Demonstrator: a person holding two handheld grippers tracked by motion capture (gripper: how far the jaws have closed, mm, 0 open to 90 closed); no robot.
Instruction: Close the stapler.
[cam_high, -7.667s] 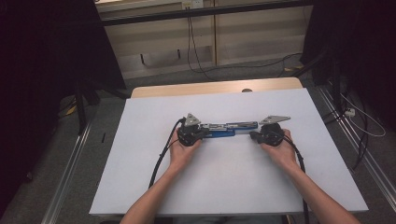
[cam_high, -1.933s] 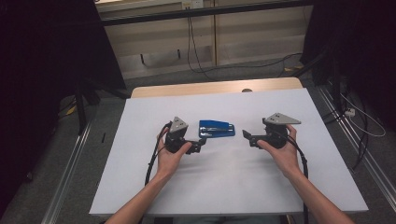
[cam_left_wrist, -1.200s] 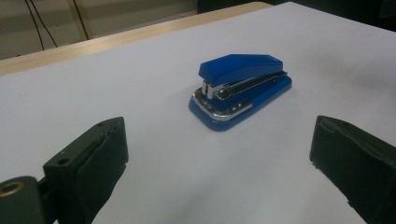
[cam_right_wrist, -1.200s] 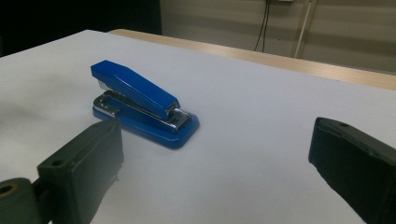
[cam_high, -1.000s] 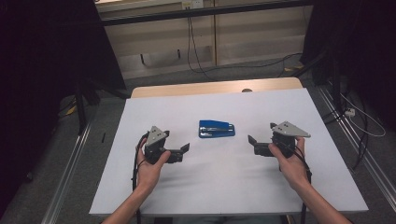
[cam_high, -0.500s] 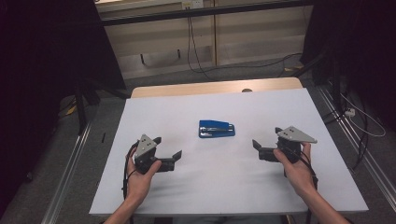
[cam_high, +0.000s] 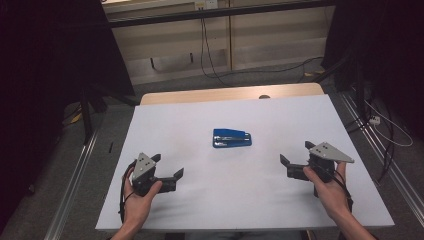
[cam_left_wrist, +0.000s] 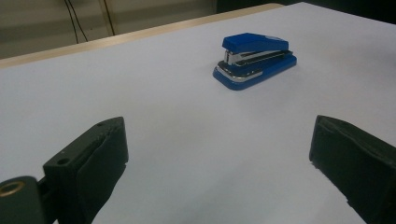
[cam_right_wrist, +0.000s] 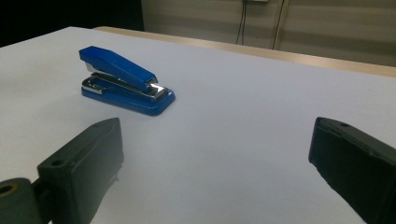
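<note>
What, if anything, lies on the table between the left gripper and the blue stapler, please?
Nothing: in the high view only bare white table separates the left gripper from the blue stapler. The left gripper view shows the same bare stretch beyond its open jaws.

- A desk (cam_high: 260, 200) is seen from the high view, its top covered almost entirely by a plain white sheet.
- A strip of light wood is left bare along the far edge, at 12 o'clock, with a small dark round mark set in it.
- A blue stapler (cam_high: 231, 138) is laid directly on the white surface, slightly toward 12 o'clock of the desk's middle, lengthwise from 9 to 3 o'clock.
- In the left gripper view the stapler (cam_left_wrist: 254, 60) is shown closed, with a blue top, a metal middle part and a blue base.
- In the right gripper view the stapler (cam_right_wrist: 125, 80) is found flat on its base, its shadow cast on the sheet beside it.
</note>
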